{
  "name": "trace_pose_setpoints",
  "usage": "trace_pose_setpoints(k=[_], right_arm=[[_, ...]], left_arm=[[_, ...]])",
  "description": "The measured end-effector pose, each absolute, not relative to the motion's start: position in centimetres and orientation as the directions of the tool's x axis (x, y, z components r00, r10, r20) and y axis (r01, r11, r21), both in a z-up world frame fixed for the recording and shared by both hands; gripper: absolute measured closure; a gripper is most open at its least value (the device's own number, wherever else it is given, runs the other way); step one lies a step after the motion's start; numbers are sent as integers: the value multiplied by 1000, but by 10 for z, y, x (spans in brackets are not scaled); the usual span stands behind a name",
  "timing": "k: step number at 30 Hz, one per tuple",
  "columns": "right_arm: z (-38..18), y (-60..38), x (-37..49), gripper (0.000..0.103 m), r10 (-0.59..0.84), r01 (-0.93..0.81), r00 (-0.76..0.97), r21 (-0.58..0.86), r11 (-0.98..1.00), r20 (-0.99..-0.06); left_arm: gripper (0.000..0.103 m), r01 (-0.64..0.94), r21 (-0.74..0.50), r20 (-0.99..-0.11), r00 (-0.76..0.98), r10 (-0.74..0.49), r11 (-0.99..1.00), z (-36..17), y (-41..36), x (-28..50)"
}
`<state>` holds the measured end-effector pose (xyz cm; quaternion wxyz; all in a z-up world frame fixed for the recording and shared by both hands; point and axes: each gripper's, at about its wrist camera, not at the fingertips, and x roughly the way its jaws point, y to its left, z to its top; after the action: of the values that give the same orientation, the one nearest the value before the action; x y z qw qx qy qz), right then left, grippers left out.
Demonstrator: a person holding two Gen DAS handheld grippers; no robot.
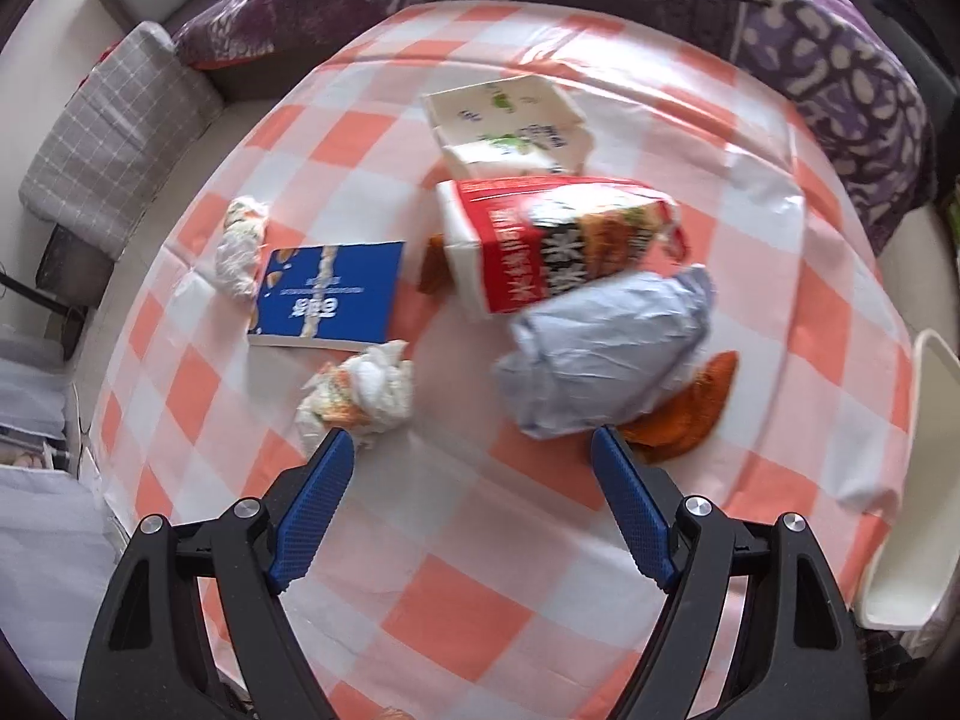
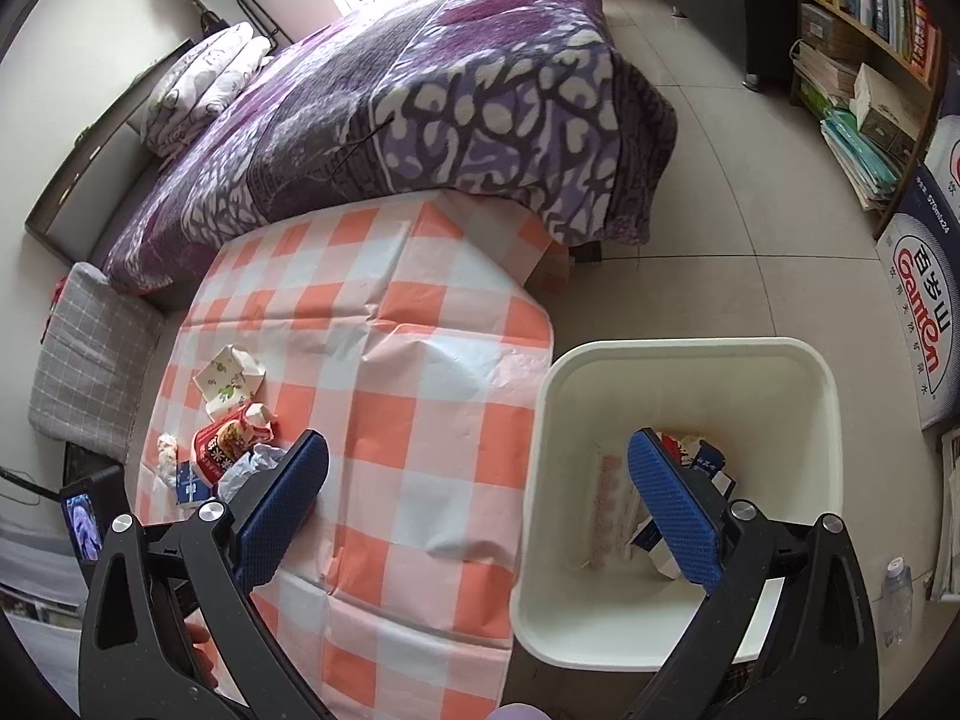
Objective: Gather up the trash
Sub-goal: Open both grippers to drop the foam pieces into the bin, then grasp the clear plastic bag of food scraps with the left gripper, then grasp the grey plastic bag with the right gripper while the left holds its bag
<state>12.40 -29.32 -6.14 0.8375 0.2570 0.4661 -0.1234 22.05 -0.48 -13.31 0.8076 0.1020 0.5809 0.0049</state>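
Note:
Trash lies on the checked tablecloth [image 1: 456,600]: a red carton [image 1: 552,240], a white-and-green carton [image 1: 510,120], a flat blue box [image 1: 330,294], a crumpled grey paper [image 1: 606,348], an orange scrap [image 1: 684,414] and two balled wrappers [image 1: 360,396] [image 1: 243,246]. My left gripper [image 1: 471,441] points down at the cloth, open and empty, its tips just short of the nearer wrapper and the grey paper. My right gripper [image 2: 477,443] is open and empty, straddling the table edge and the white bin [image 2: 678,348]. Cartons [image 2: 702,462] lie inside the bin.
A bed with a purple patterned blanket [image 2: 450,90] borders the table's far side. A grey checked cushion [image 1: 114,138] sits to the left. A bookshelf [image 2: 870,48], a printed box [image 2: 918,276] and a plastic bottle [image 2: 897,594] stand on the tiled floor right of the bin.

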Motion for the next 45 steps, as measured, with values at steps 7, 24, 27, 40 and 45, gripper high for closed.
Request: trace_pose_setpoints(k=[7, 24, 27, 40, 45], right_arm=[[-76, -252, 147, 7, 77, 416, 503, 319, 851, -861], [-117, -182, 181, 7, 233, 374, 426, 405, 835, -874], [-119, -163, 191, 7, 231, 332, 434, 393, 858, -871], [-142, -76, 231, 7, 88, 23, 438, 110, 994, -895], [-152, -66, 238, 7, 72, -14, 438, 74, 997, -896]], left_arm=[[24, -44, -3, -956, 294, 11, 999, -144, 50, 243], [57, -147, -193, -936, 324, -137, 970, -139, 102, 238], [57, -161, -226, -920, 360, -156, 961, -119, 110, 231], [56, -163, -340, -860, 453, -236, 926, -63, 137, 207], [56, -169, -348, -857, 455, -240, 922, -61, 143, 205]])
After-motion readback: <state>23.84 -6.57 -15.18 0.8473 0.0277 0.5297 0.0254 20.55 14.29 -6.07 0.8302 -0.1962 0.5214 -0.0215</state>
